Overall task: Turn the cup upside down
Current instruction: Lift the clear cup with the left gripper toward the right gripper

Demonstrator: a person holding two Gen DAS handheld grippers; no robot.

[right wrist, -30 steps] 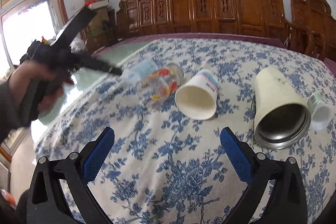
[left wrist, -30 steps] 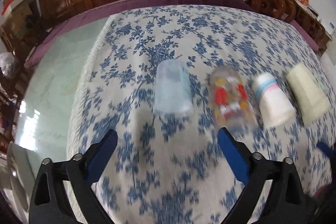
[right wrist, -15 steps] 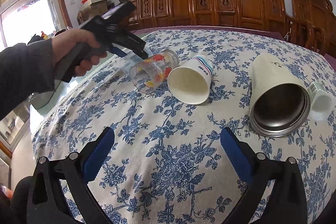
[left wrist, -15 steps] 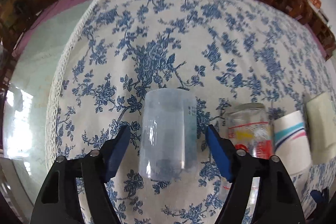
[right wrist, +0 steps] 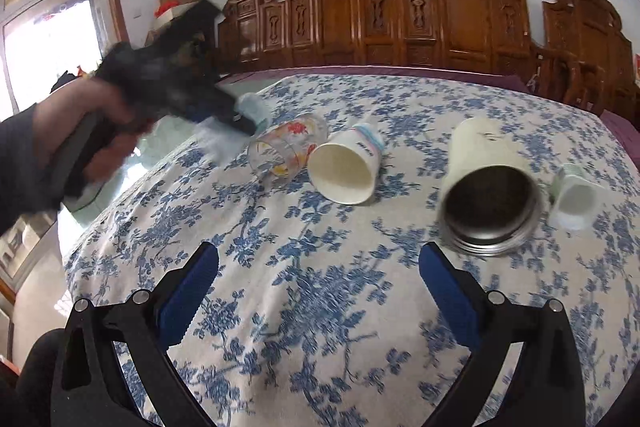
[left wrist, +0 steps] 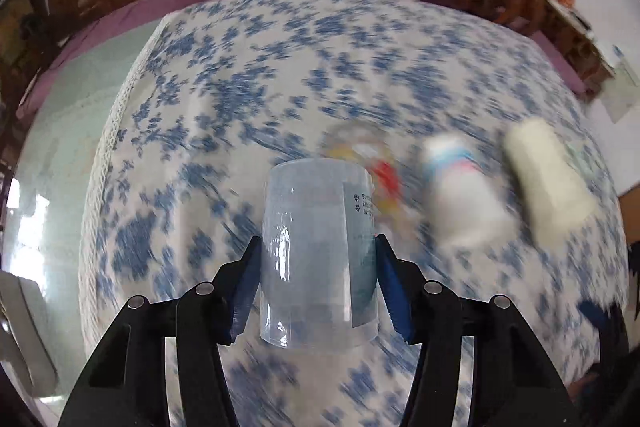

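Note:
My left gripper (left wrist: 318,283) is shut on a clear pale-blue plastic cup (left wrist: 318,247) and holds it above the flowered tablecloth (left wrist: 240,99), its closed base pointing away from me. In the right wrist view the left gripper (right wrist: 236,121) is blurred, with the cup's (right wrist: 252,107) end showing past its fingers. My right gripper (right wrist: 318,291) is open and empty, low over the near part of the cloth.
A printed glass (right wrist: 286,151), a paper cup (right wrist: 346,165), a cream steel-lined tumbler (right wrist: 490,187) and a small white cup (right wrist: 574,197) lie on their sides in a row. Carved wooden chairs (right wrist: 440,23) ring the far side. Bare glass tabletop (left wrist: 56,147) lies left.
My left gripper closed on the clear cup and lifted it off the cloth; the view is blurred with motion. The right gripper has barely moved.

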